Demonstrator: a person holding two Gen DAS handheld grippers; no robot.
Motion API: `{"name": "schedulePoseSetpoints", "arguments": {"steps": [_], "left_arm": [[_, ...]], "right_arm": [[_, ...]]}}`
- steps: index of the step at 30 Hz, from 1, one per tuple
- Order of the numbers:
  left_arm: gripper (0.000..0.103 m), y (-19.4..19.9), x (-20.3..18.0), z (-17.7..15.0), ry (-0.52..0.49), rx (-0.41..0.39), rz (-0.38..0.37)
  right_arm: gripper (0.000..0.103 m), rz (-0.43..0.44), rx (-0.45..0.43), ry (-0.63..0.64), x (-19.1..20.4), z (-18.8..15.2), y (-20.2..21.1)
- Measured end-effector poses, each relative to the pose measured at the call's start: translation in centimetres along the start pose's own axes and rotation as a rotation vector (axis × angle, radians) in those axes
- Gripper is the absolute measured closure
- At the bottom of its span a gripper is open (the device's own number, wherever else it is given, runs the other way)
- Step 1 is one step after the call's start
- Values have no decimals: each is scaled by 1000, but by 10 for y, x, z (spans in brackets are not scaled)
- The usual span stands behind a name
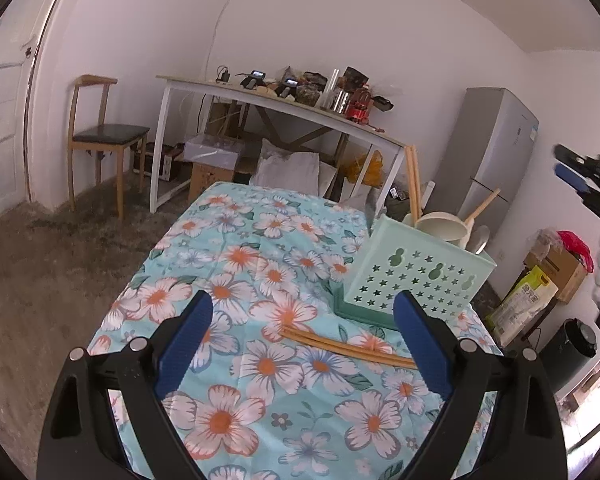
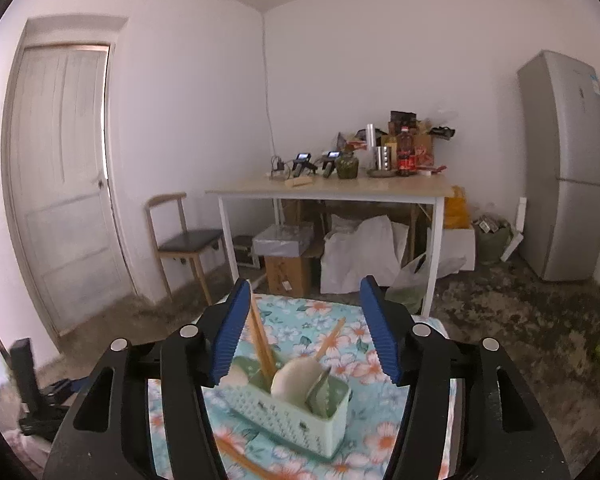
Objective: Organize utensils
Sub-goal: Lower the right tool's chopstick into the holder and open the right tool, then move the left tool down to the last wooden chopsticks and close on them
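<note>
Left claw (image 1: pixel 302 334) apart, empty, poised over chopsticks (image 1: pixel 348 346) lying loose on tabletop (image 1: pixel 236 248), near basket (image 1: pixel 414 276). Right claw (image 2: pixel 306 330) apart, empty, above basket holding other utensils upright.

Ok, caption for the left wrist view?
Open left gripper above chopsticks lying on the floral cloth beside the green basket.
</note>
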State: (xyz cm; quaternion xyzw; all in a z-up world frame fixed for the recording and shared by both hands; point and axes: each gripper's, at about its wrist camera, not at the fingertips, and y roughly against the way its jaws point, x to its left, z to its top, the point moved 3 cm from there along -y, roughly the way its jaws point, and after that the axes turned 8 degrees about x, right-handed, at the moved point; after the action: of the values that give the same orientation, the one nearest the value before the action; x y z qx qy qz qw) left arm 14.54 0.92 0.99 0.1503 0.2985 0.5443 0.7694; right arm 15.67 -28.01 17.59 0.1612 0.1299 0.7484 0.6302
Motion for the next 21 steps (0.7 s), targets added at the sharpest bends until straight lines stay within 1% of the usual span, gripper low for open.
{"name": "schedulePoseSetpoints", "arguments": {"steps": [1, 3, 5, 8, 9, 13, 15, 17, 19, 21], "left_arm": [[14, 0, -2, 0, -3, 3, -4], [14, 0, -6, 0, -10, 12, -16], [13, -2, -11, -2, -24, 24, -17], [11, -11, -15, -8, -29, 69, -18], [11, -14, -14, -10, -24, 81, -20], [11, -29, -14, -17, 14, 148, -42], [11, -38, -15, -21, 28, 184, -64], [11, -49, -16, -23, 55, 223, -91], [15, -58, -13, -25, 107, 255, -119], [21, -69, -8, -27, 173, 288, -151]], "right_arm": [[47, 14, -1, -22, -1, -7, 11], [46, 47, 9, -59, -4, -19, 18], [46, 85, 46, -106, -6, -39, 20], [46, 134, 163, -178, -3, -85, 6], [46, 142, 220, -209, -2, -109, -5], [46, 170, 390, -325, 1, -173, -38], [46, 161, 461, -367, 1, -203, -53], [46, 164, 507, -391, 2, -223, -60], [46, 168, 551, -415, -2, -237, -67], [47, 178, 567, -431, -4, -244, -69]]}}
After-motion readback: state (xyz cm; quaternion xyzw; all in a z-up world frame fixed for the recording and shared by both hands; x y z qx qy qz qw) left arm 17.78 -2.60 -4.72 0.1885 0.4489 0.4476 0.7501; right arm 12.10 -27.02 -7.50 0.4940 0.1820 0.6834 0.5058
